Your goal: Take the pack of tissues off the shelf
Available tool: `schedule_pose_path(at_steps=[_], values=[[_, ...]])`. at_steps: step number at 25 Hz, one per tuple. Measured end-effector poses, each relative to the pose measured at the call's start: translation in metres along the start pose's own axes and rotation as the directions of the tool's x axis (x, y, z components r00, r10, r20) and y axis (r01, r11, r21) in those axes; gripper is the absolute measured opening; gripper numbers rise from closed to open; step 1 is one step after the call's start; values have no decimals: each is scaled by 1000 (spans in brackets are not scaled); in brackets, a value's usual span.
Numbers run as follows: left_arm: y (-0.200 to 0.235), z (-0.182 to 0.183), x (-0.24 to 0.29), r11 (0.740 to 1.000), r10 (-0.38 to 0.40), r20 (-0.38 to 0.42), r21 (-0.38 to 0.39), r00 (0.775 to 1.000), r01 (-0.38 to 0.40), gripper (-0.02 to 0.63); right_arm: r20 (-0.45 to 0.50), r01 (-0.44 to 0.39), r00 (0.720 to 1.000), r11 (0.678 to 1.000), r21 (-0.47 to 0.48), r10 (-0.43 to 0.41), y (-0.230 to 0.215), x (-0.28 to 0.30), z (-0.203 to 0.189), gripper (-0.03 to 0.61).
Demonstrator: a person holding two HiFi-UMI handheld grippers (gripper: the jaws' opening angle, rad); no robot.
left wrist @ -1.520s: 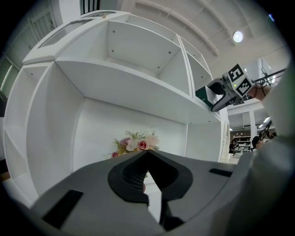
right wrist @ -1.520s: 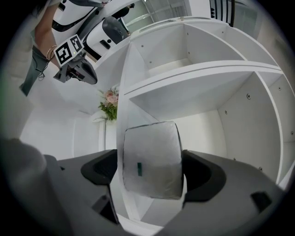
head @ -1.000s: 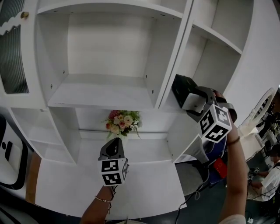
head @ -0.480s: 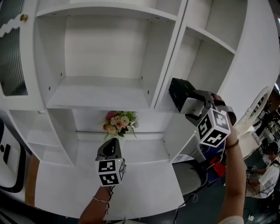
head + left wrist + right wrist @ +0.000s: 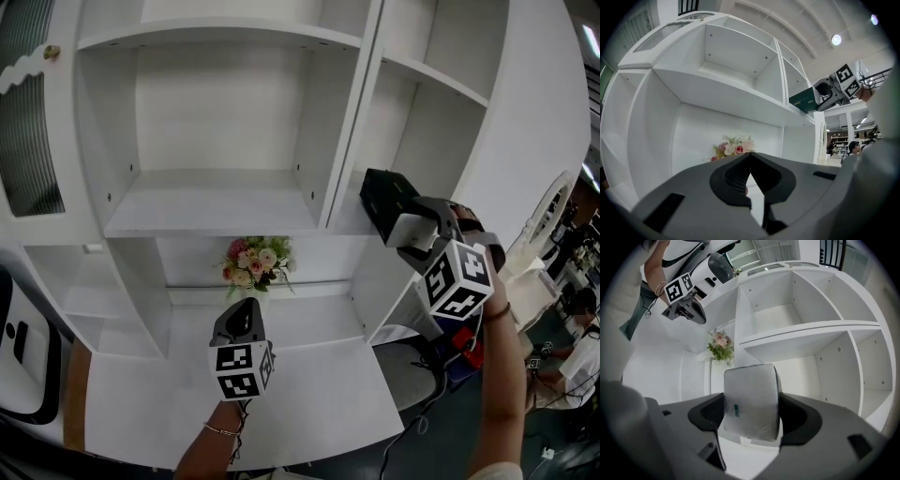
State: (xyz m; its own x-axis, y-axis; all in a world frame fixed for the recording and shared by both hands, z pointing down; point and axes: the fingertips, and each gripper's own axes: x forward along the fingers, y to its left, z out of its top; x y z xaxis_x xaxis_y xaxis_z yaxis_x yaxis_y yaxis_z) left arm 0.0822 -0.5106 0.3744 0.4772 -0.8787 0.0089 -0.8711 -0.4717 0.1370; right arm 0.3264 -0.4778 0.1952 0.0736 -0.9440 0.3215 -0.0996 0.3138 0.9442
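The right gripper was closing its jaws on the pack of tissues, which stood between the pads at the front edge of the right shelf compartment; the soft pack could slip out and fall if it was pulled before the grip was firm, or it could knock the divider; the left gripper hung lower, jaws together, empty

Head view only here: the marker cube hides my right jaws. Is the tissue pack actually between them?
Observer: Yes. In the right gripper view the pack of tissues fills the gap of the right gripper, whose jaws are closing on its sides.
Operator: And the left one, carrying anything?
Observer: No. The left gripper has its jaws together, nothing between them, facing the flowers.
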Motion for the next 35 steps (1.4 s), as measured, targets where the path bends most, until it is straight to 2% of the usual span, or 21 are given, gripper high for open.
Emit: schedule_pose_path(at_steps=[9,13,16,20,23,27,29,35], values=[[-12,1,-13,999,-51,-1,11,999,51,15,15,48,999,994,96,-49,10,-31,2,342],[-19,1,-17,997,-78,-4,10,997,78,15,33,111,992,979,168,-118,13,-53,5,342],[-26,1,-20,995,-99,-7,17,995,100,15,50,179,979,955,236,-196,17,-72,10,342],[-41,2,-21,990,-140,-7,28,990,140,15,47,280,948,897,342,-314,23,-96,13,341],[-50,2,-23,985,-167,-8,33,986,167,15,31,344,919,839,422,-392,31,-110,13,341],[-59,3,-27,980,-194,-8,43,981,195,15,-1,400,879,735,548,-477,45,-124,11,339],[-62,5,-29,978,-204,-6,44,979,204,15,-25,411,861,667,622,-508,54,-129,9,339],[-62,6,-37,973,-218,-6,73,976,218,15,-81,392,808,429,814,-584,83,-144,9,339]])
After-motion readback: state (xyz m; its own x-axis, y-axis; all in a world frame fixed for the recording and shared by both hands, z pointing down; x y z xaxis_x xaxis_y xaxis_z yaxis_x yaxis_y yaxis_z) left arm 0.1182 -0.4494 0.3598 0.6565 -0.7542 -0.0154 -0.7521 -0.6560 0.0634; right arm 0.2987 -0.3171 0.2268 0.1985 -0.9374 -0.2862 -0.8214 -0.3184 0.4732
